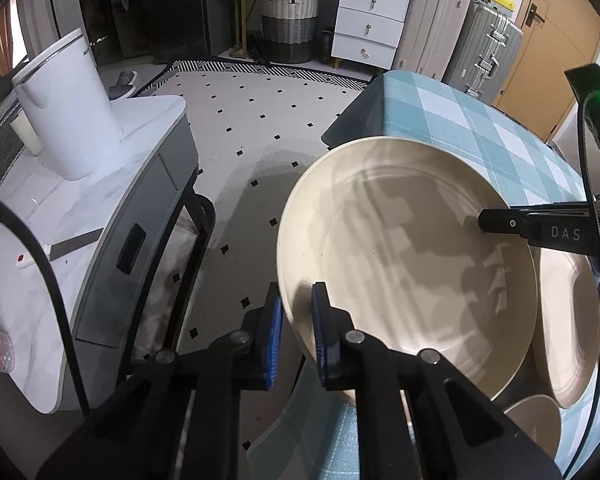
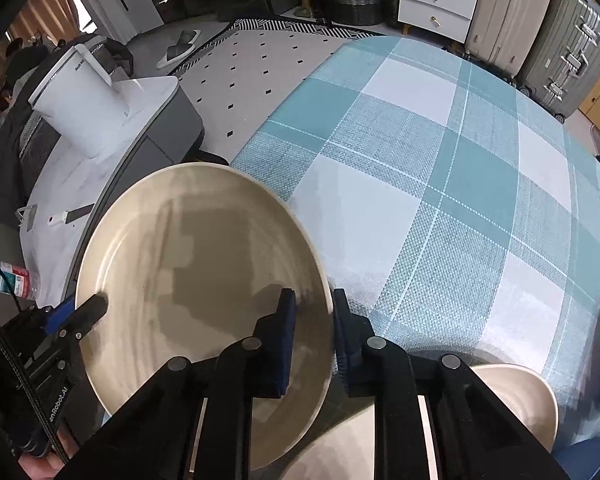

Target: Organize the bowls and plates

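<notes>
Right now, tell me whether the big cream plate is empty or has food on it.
Empty: the plate's bare cream surface shows only shadows in both views.

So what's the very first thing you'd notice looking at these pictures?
A big cream plate fills the middle, pinched at opposite edges by the left gripper and the right gripper. It sits at the near corner of a table under a blue-and-white checked cloth. More cream dishes wait close by on the right.

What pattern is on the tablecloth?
Teal and white checks on the tablecloth; the right wrist view shows it best.
</notes>
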`<state>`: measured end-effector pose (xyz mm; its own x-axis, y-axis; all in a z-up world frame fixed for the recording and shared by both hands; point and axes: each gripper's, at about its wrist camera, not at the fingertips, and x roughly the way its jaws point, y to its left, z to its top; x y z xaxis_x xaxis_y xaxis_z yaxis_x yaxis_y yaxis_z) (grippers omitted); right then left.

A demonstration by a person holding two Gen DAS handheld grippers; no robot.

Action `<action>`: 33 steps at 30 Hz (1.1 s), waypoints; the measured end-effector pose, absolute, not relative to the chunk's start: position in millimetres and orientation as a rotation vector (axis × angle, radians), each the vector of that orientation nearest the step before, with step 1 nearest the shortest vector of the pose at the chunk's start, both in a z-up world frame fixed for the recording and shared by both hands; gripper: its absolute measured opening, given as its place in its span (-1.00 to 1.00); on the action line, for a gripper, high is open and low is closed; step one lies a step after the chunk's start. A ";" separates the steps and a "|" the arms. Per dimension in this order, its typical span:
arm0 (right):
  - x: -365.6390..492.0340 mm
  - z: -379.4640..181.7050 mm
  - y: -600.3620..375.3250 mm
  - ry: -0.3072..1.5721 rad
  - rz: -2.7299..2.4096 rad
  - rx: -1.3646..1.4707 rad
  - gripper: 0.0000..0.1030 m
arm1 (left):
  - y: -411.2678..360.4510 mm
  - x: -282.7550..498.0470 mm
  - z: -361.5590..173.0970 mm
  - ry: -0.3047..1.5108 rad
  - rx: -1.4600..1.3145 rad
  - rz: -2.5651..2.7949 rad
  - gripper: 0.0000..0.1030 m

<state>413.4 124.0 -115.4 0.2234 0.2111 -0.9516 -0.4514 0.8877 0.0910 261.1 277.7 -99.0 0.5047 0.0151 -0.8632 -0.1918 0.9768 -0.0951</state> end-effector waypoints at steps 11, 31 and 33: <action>411.5 -109.4 119.1 1.242 0.454 -0.204 -0.76 | 277.4 262.2 -98.2 1.041 -0.202 0.123 -0.82; 403.4 -90.7 109.3 1.233 0.474 -0.167 -0.79 | 278.2 261.2 -78.4 1.036 -0.220 0.121 -0.85; 402.0 -85.7 107.1 1.228 0.480 -0.154 -0.80 | 277.8 259.7 -73.7 1.030 -0.223 0.125 -0.85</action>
<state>402.0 107.1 -85.7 0.2513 0.2698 -0.9296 -0.4324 0.8905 0.1415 259.7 277.8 -73.7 0.5103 -0.0020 -0.8600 -0.2069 0.9703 -0.1251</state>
